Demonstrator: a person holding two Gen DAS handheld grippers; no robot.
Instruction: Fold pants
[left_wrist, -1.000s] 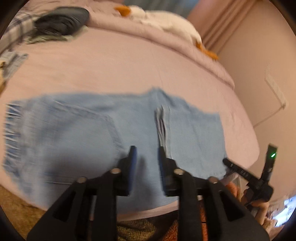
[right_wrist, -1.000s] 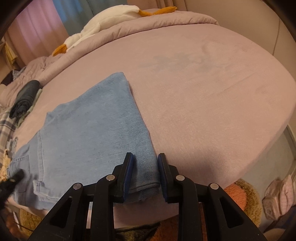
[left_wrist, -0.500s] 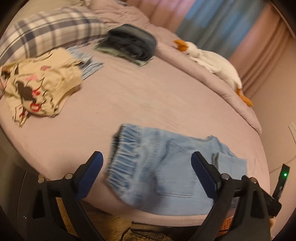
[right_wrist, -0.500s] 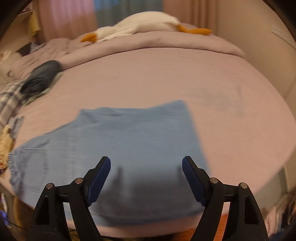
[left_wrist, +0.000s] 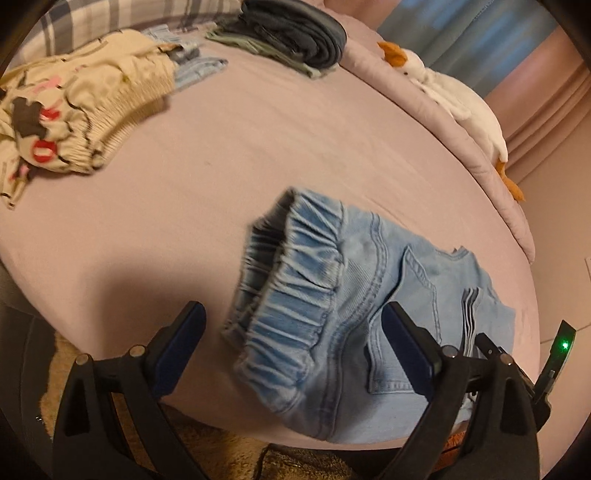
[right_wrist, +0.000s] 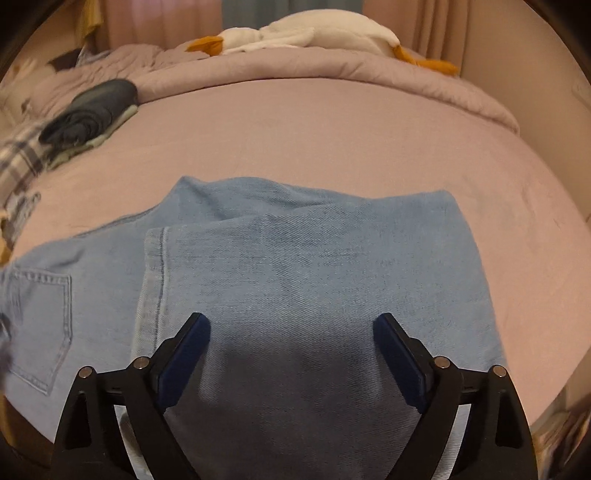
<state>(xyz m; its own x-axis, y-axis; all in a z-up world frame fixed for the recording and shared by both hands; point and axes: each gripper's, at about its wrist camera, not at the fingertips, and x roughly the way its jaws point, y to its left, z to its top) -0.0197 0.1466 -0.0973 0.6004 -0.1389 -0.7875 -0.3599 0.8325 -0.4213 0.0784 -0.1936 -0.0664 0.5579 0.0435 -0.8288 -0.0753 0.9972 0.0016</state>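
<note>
Both grippers, shut a second ago, now stand wide and hold nothing: left gripper (left_wrist: 291, 332) faces the waistband, right gripper (right_wrist: 291, 343) over the folded pants (right_wrist: 295, 273) on the bed (right_wrist: 332, 129). One fold looks done.

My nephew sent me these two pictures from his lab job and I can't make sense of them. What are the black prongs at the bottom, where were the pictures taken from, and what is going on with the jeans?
The prongs are no robot: a person holds a two-finger gripper in each hand, and a fisheye camera on each looks forward along its fingers, which bends the view round. One picture is from the left gripper, the other from the right gripper. Both stand open and hold nothing.

On the pink bed lie light blue jeans, partly folded, a leg laid back over them. The left view shows their elastic waistband and a back pocket. Farther off are a cream printed garment, a stack of dark folded clothes and a white plush goose.
</note>
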